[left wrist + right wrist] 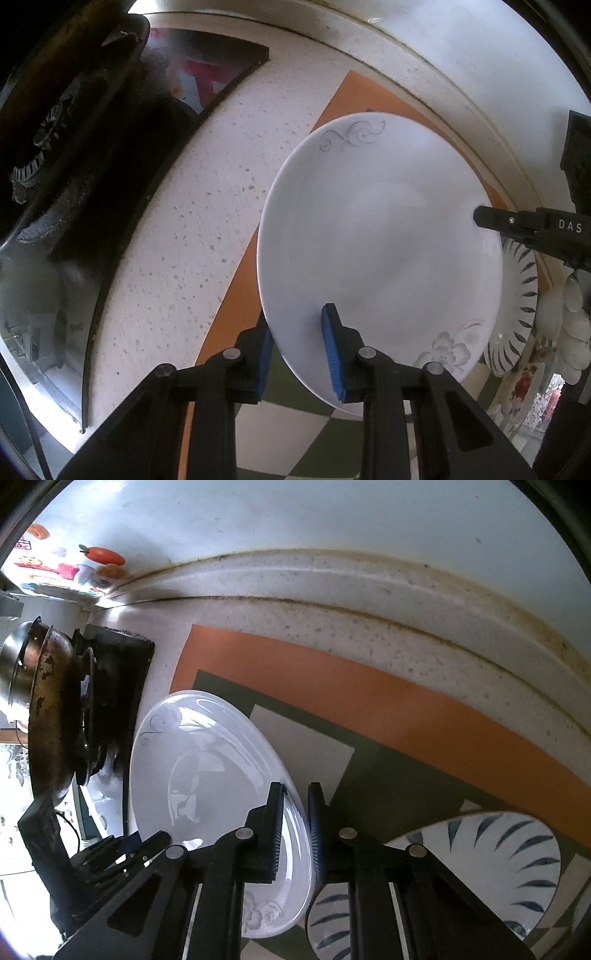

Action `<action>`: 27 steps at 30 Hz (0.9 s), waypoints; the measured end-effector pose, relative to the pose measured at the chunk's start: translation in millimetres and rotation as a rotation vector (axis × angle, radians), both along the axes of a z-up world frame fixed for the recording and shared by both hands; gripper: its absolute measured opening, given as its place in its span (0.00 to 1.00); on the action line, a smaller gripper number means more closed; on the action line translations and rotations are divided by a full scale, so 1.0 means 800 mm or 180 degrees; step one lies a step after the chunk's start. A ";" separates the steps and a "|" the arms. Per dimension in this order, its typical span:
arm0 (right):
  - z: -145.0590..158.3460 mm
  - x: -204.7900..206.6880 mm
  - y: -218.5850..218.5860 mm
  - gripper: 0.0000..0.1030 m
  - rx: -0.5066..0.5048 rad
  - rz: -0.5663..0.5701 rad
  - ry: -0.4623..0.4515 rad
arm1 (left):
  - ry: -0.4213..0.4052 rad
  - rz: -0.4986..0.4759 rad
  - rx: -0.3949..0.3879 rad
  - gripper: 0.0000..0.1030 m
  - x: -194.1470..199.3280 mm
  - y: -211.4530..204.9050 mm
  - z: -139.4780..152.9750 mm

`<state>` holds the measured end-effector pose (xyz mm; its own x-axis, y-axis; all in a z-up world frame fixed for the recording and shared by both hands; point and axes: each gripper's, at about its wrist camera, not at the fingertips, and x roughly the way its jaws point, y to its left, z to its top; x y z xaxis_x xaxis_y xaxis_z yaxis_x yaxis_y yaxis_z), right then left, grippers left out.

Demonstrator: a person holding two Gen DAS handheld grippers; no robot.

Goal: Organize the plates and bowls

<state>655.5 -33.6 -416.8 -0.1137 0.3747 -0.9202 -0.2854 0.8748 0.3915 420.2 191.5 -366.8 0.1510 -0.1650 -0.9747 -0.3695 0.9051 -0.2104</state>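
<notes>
left wrist view: the left claw [299,354] grips the near rim of the white plate [380,240], one blue pad [332,354] on the plate's upper face and the other under the rim.
white plate: held up and tilted above the counter [184,221], with grey scrollwork at the far rim and a pale flower print [447,350] near the right rim.
right claw: seen from the left wrist as a black finger tip [495,219] touching the plate's right rim; in the right wrist view the right claw [295,834] has its two fingers clamped on the rim of the same white plate [207,775], one each side.
left claw from the right: a black tip [147,845] sits at the plate's lower left rim.
mat: an orange-bordered mat [369,698] with green and white squares lies on the speckled counter [332,627], under the held plate.
striped plate: a white plate with dark blue dashes [491,864] lies on the mat, just right of the right claw; in the left wrist view it shows past the white plate's right rim [517,302].
stove: a black hob [74,184] lies on the left of the counter, with a worn pan [48,716] on it.
wall: a white wall [332,517] rises behind the counter, with colourful stickers [103,555] at the upper left.
</notes>
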 end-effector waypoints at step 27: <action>0.161 -0.193 -0.175 0.11 0.0365 -0.0943 -0.0465 | -0.0613 -0.0943 0.0094 0.22 -0.054 -0.109 0.154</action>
